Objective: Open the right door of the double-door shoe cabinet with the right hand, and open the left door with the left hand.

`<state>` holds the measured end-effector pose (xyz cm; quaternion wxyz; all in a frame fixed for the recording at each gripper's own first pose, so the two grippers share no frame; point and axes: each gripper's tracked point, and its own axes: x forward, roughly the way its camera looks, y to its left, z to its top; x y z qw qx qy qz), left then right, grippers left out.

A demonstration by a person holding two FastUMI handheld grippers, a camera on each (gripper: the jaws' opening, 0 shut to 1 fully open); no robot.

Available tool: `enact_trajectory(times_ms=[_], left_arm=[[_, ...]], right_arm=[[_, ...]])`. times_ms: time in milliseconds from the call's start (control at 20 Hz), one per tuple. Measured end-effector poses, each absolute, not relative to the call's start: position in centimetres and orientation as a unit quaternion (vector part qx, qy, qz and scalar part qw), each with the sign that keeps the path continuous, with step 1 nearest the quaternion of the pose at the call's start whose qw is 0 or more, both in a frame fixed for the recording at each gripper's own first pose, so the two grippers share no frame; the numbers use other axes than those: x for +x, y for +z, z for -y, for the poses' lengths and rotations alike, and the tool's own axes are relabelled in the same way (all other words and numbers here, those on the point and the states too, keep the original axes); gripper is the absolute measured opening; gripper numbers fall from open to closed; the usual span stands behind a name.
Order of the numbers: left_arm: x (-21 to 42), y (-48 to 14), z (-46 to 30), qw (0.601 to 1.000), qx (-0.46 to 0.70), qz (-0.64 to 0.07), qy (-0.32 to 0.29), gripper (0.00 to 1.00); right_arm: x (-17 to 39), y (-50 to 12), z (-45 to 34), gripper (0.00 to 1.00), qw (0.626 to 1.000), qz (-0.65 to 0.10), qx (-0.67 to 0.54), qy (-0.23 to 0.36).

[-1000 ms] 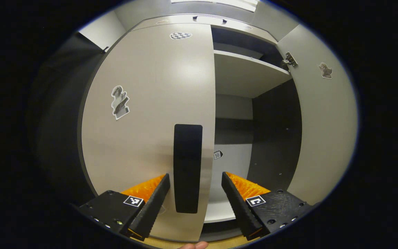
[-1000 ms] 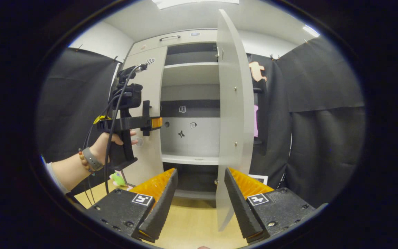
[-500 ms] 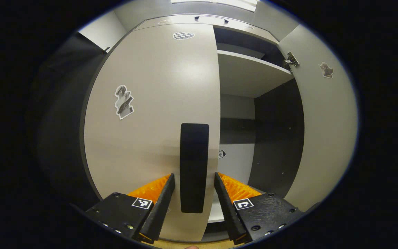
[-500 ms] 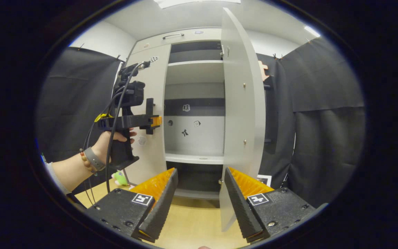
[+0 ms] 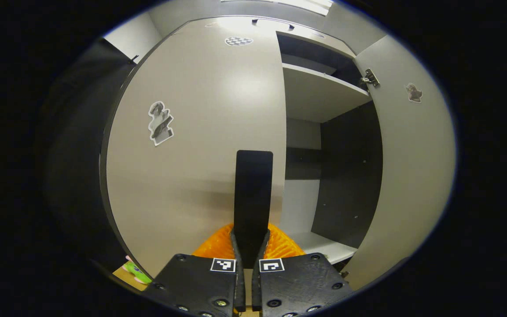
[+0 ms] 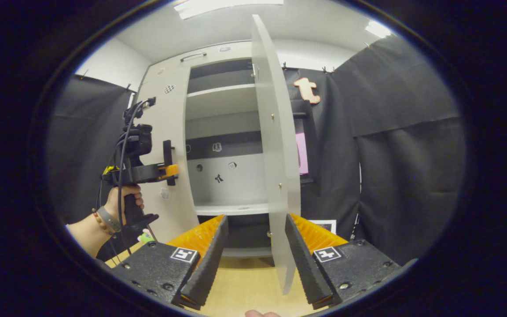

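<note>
The left gripper view sits close against the left door (image 5: 192,154), facing it. The right gripper view looks from farther back at the whole cabinet (image 6: 218,132). Both share the open shelves (image 5: 319,92).

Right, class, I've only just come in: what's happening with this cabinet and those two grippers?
A person is opening a double-door shoe cabinet with a gripper in each hand. The right door already stands wide open, and the right gripper hangs open in front of it, holding nothing. The left gripper has its fingers pressed on the black handle of the left door, which is not yet swung out.
</note>
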<state>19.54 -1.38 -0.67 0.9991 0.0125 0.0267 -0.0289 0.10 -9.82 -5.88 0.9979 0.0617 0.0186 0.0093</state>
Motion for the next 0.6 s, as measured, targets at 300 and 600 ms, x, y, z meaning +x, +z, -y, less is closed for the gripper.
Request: enact_trajectory(times_ms=[300,600], left_arm=[[15.7,0.0,0.9,0.998,0.025,-0.025,-0.046,0.05],[10.6,0.6,-1.7,0.998,0.025,-0.028,-0.059,0.05]], right_arm=[[-0.7,-4.8,10.3,0.83,0.999,0.006,0.023,-0.023],[-2.0,-3.9,7.5,0.83,0.999,0.035,-0.038,-0.013]])
